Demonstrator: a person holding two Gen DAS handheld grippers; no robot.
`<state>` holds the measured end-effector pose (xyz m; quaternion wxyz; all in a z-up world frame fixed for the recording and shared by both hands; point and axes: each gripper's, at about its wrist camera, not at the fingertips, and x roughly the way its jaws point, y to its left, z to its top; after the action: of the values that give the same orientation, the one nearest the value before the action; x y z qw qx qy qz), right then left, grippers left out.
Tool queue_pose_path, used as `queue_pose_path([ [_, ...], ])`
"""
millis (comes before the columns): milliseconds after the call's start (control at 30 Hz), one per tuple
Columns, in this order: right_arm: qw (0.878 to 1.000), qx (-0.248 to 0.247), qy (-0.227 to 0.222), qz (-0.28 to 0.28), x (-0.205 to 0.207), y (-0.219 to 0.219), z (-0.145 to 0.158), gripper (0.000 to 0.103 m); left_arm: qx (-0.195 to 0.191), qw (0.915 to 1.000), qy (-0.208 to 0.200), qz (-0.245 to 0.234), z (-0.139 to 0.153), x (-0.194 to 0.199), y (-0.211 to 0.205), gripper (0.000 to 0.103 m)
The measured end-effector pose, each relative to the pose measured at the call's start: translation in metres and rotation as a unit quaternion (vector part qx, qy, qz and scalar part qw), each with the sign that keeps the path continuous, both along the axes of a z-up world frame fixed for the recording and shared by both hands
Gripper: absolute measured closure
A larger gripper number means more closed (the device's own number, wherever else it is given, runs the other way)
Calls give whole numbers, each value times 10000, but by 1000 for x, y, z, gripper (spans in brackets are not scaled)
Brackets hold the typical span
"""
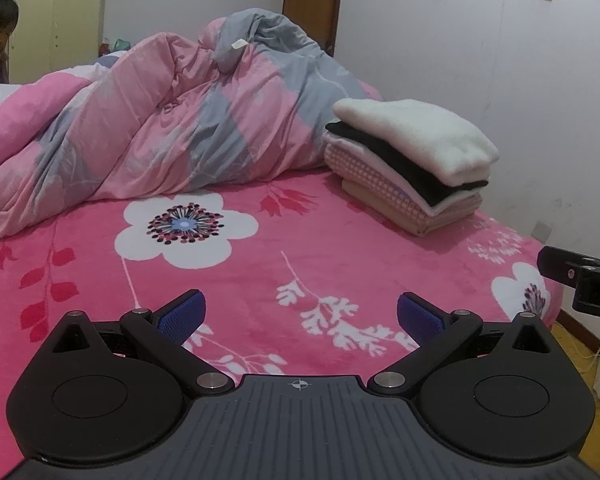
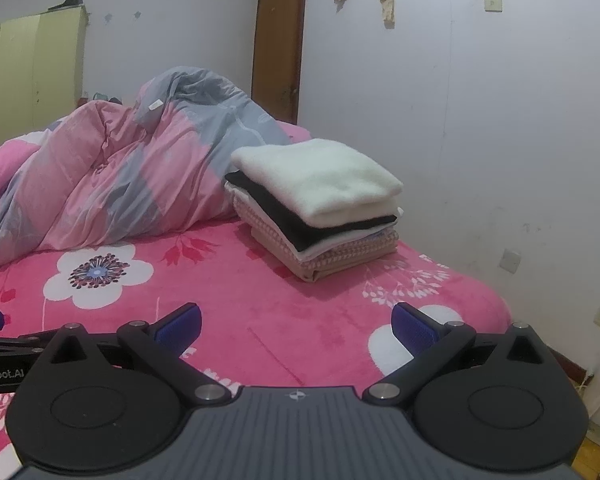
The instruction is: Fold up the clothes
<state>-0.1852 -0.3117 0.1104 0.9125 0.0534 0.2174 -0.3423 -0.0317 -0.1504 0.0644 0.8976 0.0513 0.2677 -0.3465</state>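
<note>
Left wrist view shows the left claw [image 1: 300, 316] spread wide and holding nothing, and the right claw [image 2: 296, 322] is the same. The folded pile [image 1: 410, 164] sits ahead and to the right — neat, nothing loose to fold. Just past it is the bed's edge [image 1: 540, 276], so stay left, where the pink blanket [image 1: 260, 272] lies bare.

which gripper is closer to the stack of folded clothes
Right. The right gripper hovers open just short of the stack of folded clothes; the left gripper, also open, sits farther off to its left.
</note>
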Motion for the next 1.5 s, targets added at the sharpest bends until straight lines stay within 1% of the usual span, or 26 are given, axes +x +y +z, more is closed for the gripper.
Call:
queue_pose_path([
  [433,9999,-13,89,86,4,4,-3,0,14,10000,66,49,-2,1,1,0],
  [867,9999,0,107,93,4,4,-4,0,36,10000,75,-27,-2,-4,-1,0],
  [1500,9999,41,99,-9,-8,-1,-9,0,148,9998,148,-58,-7,-10,-8,0],
])
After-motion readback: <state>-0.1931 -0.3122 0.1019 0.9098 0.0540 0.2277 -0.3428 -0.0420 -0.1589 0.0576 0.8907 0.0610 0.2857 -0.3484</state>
